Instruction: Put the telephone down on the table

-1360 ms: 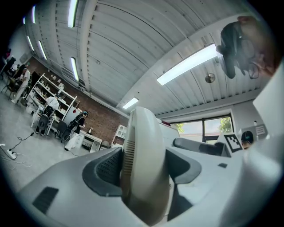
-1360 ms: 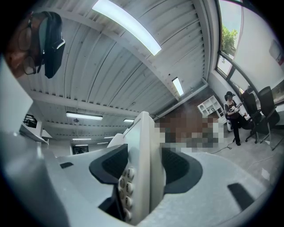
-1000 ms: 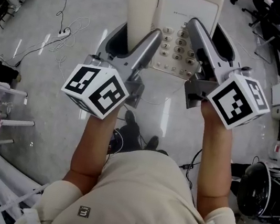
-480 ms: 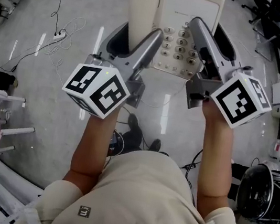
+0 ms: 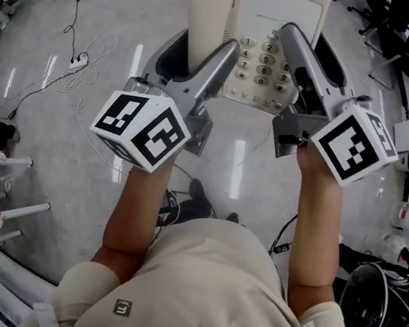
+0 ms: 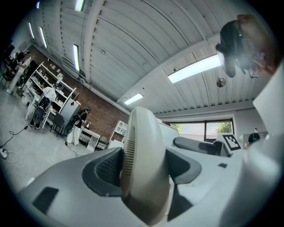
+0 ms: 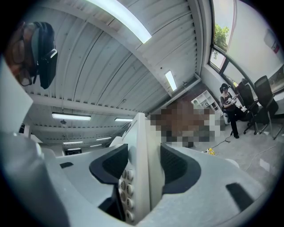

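Observation:
A cream desk telephone (image 5: 271, 22) with a handset (image 5: 208, 12) on its left side and a keypad (image 5: 261, 67) is held up in the air over the floor. My left gripper (image 5: 194, 60) is shut on the handset side (image 6: 142, 168). My right gripper (image 5: 313, 68) is shut on the phone's right edge (image 7: 144, 164), with the keys beside its left jaw. Both gripper views look upward at the ceiling past the phone. No table top lies under the phone in the head view.
Grey floor with cables and a power strip (image 5: 74, 59) lies below. White rack legs (image 5: 2, 210) stand at the left, chairs and equipment (image 5: 384, 298) at the right. People and shelves (image 6: 49, 111) stand far off in the left gripper view.
The phone and both grippers keep their place in the head view. The floor beneath has slid a little, so the person has shifted slightly.

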`<state>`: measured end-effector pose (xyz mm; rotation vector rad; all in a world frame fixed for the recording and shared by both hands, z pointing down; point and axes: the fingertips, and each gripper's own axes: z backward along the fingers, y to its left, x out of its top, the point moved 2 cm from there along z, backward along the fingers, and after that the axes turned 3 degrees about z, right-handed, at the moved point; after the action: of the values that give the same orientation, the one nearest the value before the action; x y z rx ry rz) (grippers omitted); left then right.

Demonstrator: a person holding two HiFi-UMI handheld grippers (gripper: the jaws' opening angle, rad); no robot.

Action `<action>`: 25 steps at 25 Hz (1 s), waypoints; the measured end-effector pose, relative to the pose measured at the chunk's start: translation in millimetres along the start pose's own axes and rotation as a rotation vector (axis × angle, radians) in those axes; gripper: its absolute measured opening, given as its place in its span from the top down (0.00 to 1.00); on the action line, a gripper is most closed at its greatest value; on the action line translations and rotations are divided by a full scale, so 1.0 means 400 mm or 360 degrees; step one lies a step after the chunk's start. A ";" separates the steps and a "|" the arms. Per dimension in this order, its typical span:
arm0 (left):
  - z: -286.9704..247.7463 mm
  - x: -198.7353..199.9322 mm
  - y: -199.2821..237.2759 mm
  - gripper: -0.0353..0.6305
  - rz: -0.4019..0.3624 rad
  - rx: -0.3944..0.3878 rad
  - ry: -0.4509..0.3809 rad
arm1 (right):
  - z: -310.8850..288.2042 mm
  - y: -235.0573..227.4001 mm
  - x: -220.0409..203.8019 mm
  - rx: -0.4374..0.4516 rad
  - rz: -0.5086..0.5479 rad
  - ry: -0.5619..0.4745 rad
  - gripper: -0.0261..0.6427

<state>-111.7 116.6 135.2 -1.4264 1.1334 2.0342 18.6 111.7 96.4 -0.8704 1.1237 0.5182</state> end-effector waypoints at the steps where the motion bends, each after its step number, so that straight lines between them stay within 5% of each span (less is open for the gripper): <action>1: 0.000 -0.001 0.005 0.51 0.0003 -0.0012 0.0000 | -0.002 0.002 -0.002 -0.0007 0.0009 -0.0003 0.65; 7: -0.017 0.080 0.152 0.51 0.0027 -0.0079 -0.0001 | -0.157 0.052 -0.017 -0.0063 0.0051 0.0002 0.65; 13: -0.032 0.068 0.172 0.51 0.0021 -0.0086 -0.0009 | -0.175 0.035 -0.032 -0.0051 0.0059 0.0009 0.65; 25: -0.167 0.084 0.266 0.51 -0.0039 0.0144 -0.0070 | -0.343 -0.100 -0.028 0.0176 -0.0051 0.0050 0.65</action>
<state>-162.0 -3.4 135.6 -1.3387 1.1685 1.9623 -32.0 -22.2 96.9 -0.8012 1.1545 0.4132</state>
